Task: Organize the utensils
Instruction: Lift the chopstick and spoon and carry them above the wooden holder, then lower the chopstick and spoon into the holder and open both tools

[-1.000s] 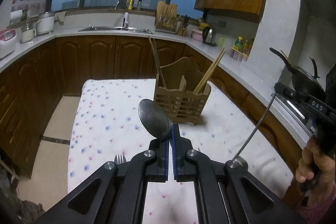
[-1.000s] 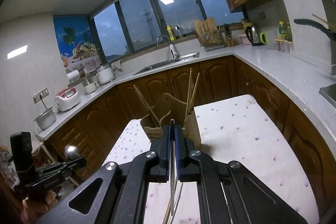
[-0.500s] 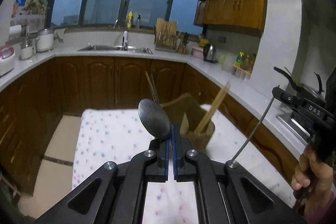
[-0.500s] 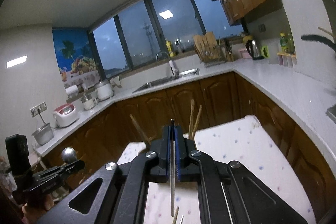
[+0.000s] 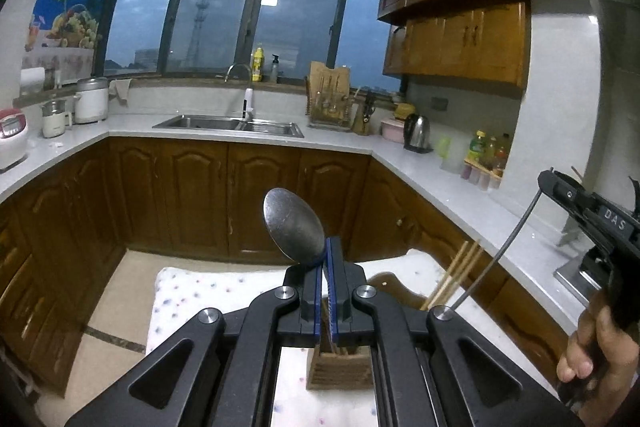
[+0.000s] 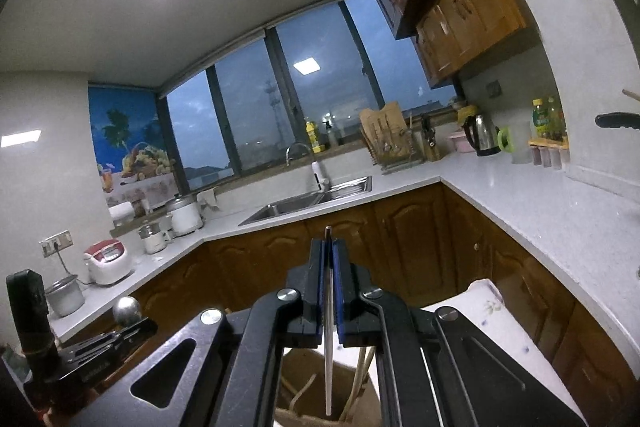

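**Spoon and metal rod both clamped above the wooden holder**

I had the left gripper (image 5: 327, 259) pressed together on a spoon (image 5: 294, 225). Its bowl stood above and just left of the fingertips, tilted to the left, with the neck pinched between the blue pads (image 5: 319, 291). Through the narrow slot between the jaws, below the tips, I could see the wooden holder (image 5: 340, 369) sitting on the dotted tablecloth (image 5: 192, 301). A few chopsticks (image 5: 452, 277) leaned out of the holder to the right of the jaws.

My right gripper (image 6: 328, 247) was clamped on a thin metal rod (image 6: 328, 347), seen edge on, so I could not tell what kind of utensil it was. One end poked out just past the fingertips, and the rest ran back down between the jaws toward the open top of the holder (image 6: 304, 399) beneath them. Its lower end hung over that opening; I could not tell whether it touched anything inside. In the left view the same rod (image 5: 500, 251) slanted down from the right gripper (image 5: 550, 181), well right of my left jaws.
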A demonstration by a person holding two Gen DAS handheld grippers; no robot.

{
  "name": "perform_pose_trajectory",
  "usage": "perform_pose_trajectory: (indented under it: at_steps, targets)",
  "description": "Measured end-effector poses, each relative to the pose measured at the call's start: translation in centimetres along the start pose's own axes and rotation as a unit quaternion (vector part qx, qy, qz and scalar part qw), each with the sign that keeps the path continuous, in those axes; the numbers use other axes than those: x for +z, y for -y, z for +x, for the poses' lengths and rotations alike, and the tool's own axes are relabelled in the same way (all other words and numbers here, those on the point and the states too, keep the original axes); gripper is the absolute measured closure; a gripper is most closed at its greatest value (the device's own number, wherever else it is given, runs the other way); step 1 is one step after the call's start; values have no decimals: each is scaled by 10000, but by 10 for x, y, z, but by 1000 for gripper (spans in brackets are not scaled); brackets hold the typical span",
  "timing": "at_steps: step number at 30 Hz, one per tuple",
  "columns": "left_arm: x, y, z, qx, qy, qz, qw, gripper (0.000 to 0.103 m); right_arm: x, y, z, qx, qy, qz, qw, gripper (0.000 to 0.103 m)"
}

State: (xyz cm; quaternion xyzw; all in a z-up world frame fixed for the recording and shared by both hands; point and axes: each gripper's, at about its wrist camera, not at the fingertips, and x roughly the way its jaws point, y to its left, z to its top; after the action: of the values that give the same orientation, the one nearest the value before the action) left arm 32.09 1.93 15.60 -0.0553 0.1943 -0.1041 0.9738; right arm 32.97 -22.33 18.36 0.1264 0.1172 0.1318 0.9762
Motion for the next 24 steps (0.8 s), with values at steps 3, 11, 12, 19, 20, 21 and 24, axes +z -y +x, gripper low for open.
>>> perform_pose_trajectory:
  at_steps: [3, 11, 12, 19, 20, 21, 24]
  targets:
    - [-1, 4, 20, 38, -27, 30, 10000, 102, -6, 1, 10, -84, -27, -86, 9999, 99]
    - [-21, 6, 82, 41, -419, -33, 9991, 102, -39, 6, 35, -214, -360, -214, 9989, 99]
    - [-23, 5, 90, 49, -466, -51, 9989, 102, -44, 8, 38, -221, -414, -206, 9987, 99]
    - [-29, 9, 124, 65, -797, 14, 9968, 102, -71, 21, 51, -256, -772, -58, 9967, 99]
    - [-29, 9, 127, 56, -847, 16, 9964, 102, -74, 22, 53, -259, -829, -58, 9962, 99]
    - [-30, 9, 130, 49, -892, 9, 9960, 102, -78, 23, 54, -250, -894, -45, 9957, 99]
    - [-28, 10, 137, 18, -1046, 4, 9945, 102, -81, 25, 54, -303, -953, -42, 9950, 98]
